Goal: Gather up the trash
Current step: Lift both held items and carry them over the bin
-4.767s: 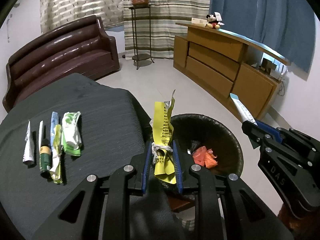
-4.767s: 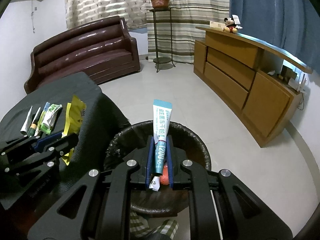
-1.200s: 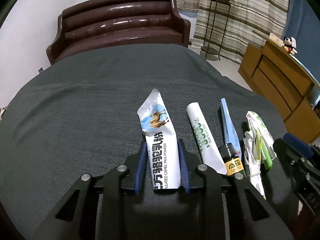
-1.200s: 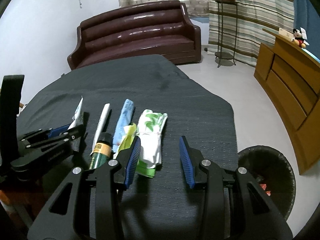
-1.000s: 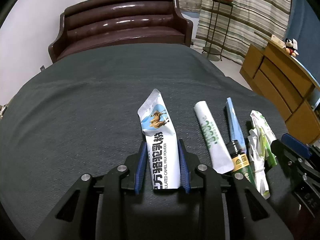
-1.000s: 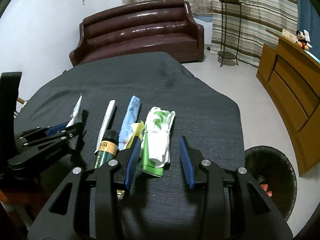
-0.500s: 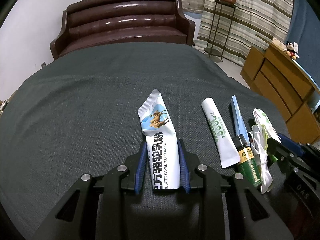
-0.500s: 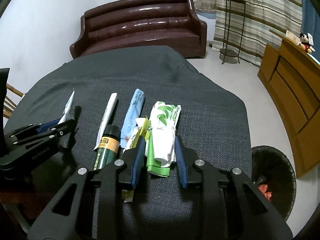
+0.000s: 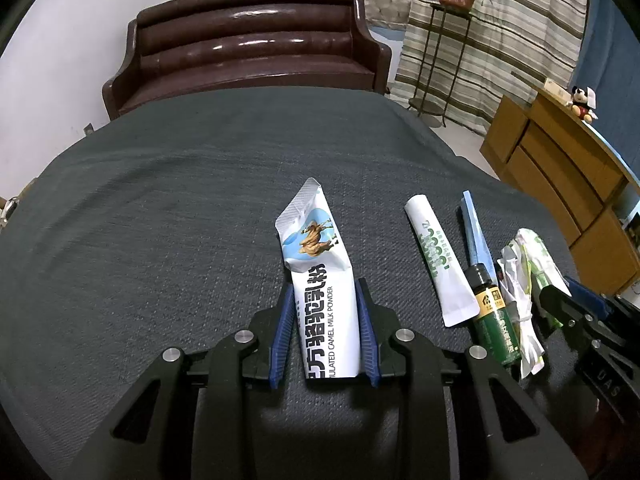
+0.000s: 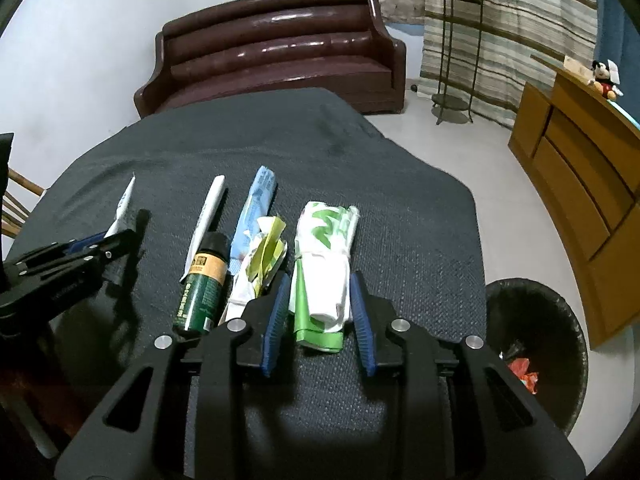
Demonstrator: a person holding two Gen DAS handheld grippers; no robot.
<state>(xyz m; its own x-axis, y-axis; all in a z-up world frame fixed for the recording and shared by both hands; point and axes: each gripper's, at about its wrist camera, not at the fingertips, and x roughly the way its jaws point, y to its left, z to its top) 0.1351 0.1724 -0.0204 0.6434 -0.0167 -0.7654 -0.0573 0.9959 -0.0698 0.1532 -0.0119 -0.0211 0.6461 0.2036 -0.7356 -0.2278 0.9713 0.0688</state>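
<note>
Presently, both tools were down at the dark cloth-covered table [image 9: 160, 208]. The left gripper [image 9: 325, 300] had its blue pads closed against the sides of a white camel-milk sachet [image 9: 320, 280], which lay flat on the cloth with its torn end pointing toward the brown sofa [image 9: 248, 40]. The right gripper [image 10: 320, 292] had just been closing; a green-and-white wrapper [image 10: 326, 256] sat between its pads, which pressed on both sides of it.

Four other pieces lay in a row between the two tools: a white tube [image 9: 438, 264], a blue packet [image 9: 474, 232], a green bottle [image 10: 202, 280] with an orange label, and a crumpled yellow-and-white wrapper [image 10: 262, 256]. The bottle touched the tube and the crumpled wrapper; the crumpled wrapper lay just beside the left pad of the right gripper.

On the floor, off the table's right edge, stood a black bin [image 10: 536, 344] with a bag liner. Red scraps [image 10: 524, 372] were visible inside it. A wooden cabinet [image 10: 576, 184] stood along the wall beyond the bin, with a soft toy [image 10: 606, 76] on top.
</note>
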